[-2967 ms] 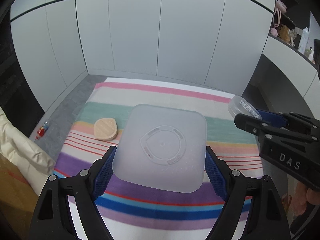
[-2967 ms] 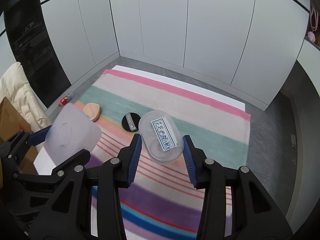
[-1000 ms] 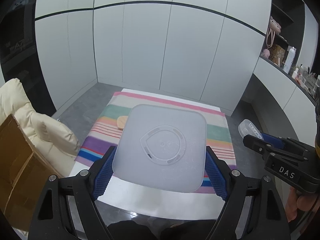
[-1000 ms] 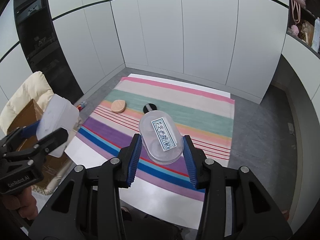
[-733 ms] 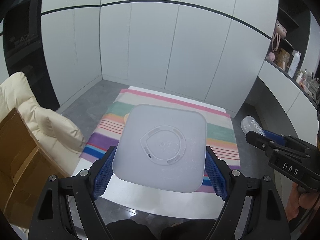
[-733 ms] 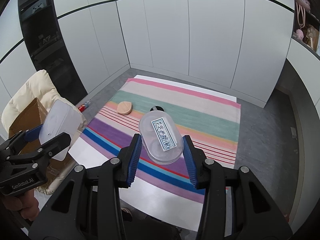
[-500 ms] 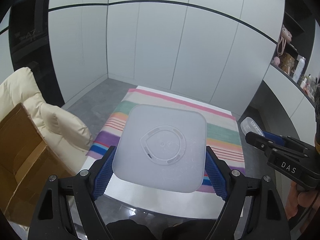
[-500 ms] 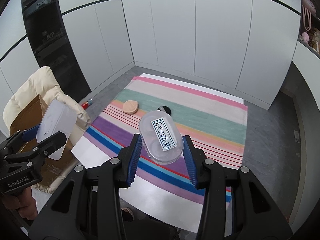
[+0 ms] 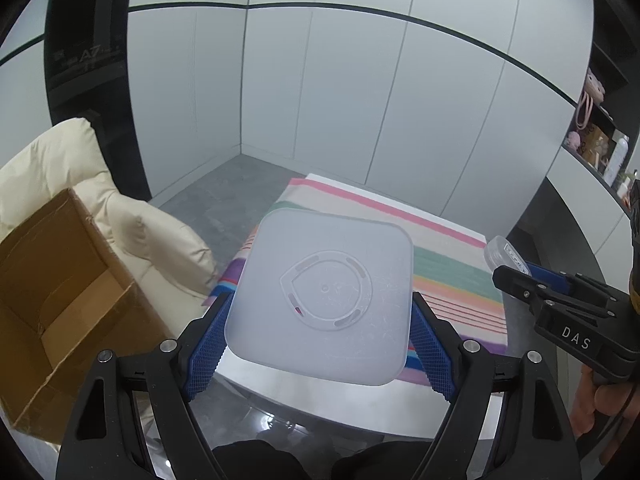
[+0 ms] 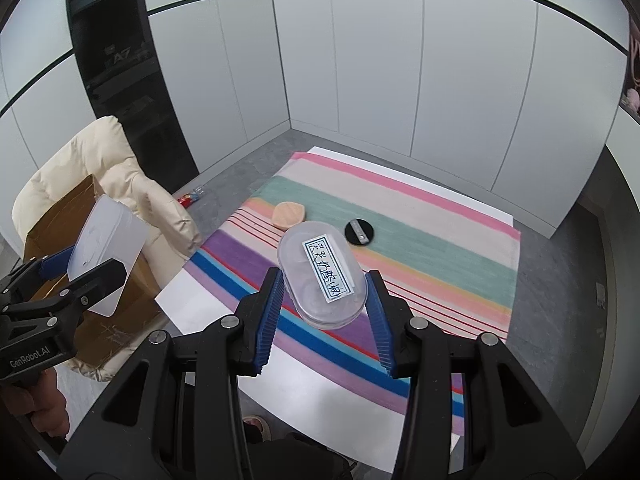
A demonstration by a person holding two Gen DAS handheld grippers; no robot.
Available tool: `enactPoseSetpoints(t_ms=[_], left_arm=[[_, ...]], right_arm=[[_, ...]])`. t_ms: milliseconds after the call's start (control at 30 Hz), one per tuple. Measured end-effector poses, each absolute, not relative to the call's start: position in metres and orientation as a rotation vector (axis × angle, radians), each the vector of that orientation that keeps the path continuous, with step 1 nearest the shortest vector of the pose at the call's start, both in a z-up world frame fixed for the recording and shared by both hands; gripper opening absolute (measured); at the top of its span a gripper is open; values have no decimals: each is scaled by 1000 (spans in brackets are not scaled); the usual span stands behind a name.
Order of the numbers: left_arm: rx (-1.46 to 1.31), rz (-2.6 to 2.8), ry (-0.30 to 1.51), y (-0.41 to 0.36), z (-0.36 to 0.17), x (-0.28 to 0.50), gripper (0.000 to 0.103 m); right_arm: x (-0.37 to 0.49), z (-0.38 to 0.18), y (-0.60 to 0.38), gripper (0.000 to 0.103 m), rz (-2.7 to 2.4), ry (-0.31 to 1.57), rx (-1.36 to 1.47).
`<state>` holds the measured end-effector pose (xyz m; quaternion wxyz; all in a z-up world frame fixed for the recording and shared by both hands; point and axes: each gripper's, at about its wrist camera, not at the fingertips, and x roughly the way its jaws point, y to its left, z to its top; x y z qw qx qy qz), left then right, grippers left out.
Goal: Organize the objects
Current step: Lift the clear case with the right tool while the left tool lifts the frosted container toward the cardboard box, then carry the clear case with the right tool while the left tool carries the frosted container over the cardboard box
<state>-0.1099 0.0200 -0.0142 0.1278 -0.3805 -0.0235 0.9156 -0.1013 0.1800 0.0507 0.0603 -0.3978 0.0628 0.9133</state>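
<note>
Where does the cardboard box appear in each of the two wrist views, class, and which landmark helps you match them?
Left wrist view: the cardboard box fills the lower left, open.
Right wrist view: the cardboard box sits at the left edge, behind the left gripper.
Shared landmark: the cream cushion against the box.

cardboard box (image 10: 60, 240) on armchair (image 10: 120, 184), left of rug (image 10: 420, 248) | wooden piece (image 10: 289, 214) on rug, left of black disc (image 10: 359, 232) | bottle (image 10: 192, 197) on floor between armchair and rug
</note>
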Motion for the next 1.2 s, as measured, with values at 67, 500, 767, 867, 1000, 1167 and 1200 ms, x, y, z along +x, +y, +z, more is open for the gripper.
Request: enactPoseSetpoints(t_ms=[67,500,767,867,1000,1167,1200], left_arm=[[-1108,2675,-73,16,-14,-109,84],[-1122,2740,-116,-21,-14,-105,84],[-1131,2788,-151,-50,-14,-102,84],[-1135,2804,-164,-60,-14,-101,84],[-1144,2829,-183,-75,-14,-100,84],[-1149,2857,-210,-91,-14,-99,84],[-1150,2862,-215,-94,-14,-99,84]], right_arm=[[-105,50,175,43,2774,184,-1211],[-126,51,134,43,2845,127,-1235],[-138,51,106,43,2891,91,-1257],[-142,51,95,43,2910,75,-1265],[-146,52,82,43,2934,56,-1278],[-152,51,63,43,2965,28,-1295],[-153,52,60,43,2968,24,-1297]])
